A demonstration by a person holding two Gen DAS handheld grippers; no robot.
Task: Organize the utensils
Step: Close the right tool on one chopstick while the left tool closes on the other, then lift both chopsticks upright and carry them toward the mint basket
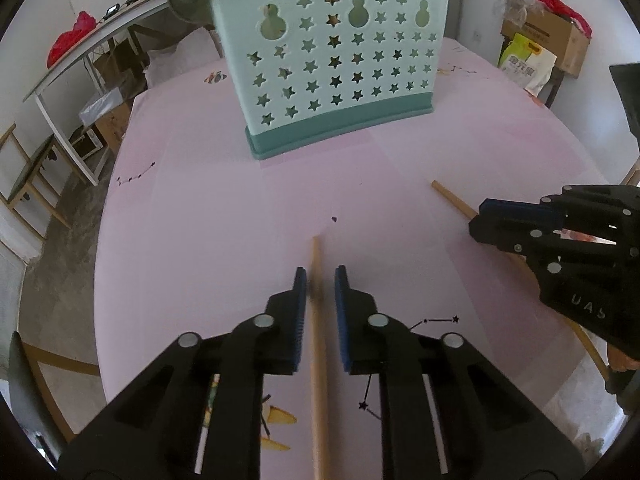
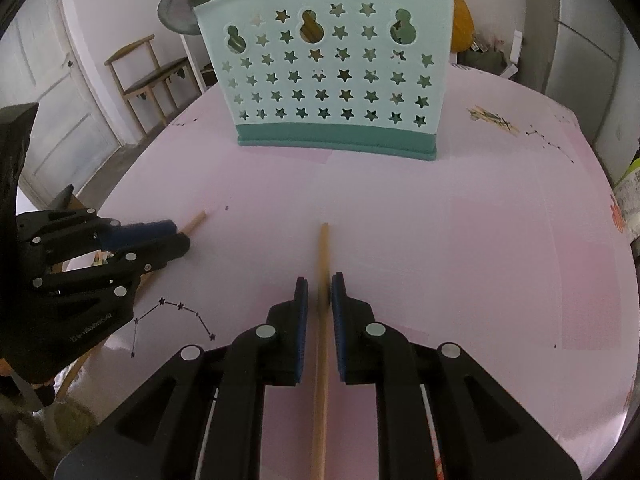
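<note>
A mint-green utensil holder [image 1: 332, 60] with star cut-outs stands upright at the far side of the pink table; it also shows in the right wrist view [image 2: 332, 76]. A wooden chopstick [image 1: 318, 340] lies on the table between the fingers of my left gripper [image 1: 320, 276], which is open around it with gaps on both sides. A second wooden chopstick [image 2: 322, 320] lies between the fingers of my right gripper [image 2: 319, 284], also open, the pads close to the stick. Each gripper shows in the other's view, the right [image 1: 486, 222] and the left [image 2: 176, 236].
The pink tablecloth [image 1: 200, 240] has printed constellations and small pictures. A wooden chair [image 2: 148, 76] and a door stand beyond the table's left edge. A side table with red bags [image 1: 76, 36] and cardboard boxes [image 1: 556, 36] sit by the walls.
</note>
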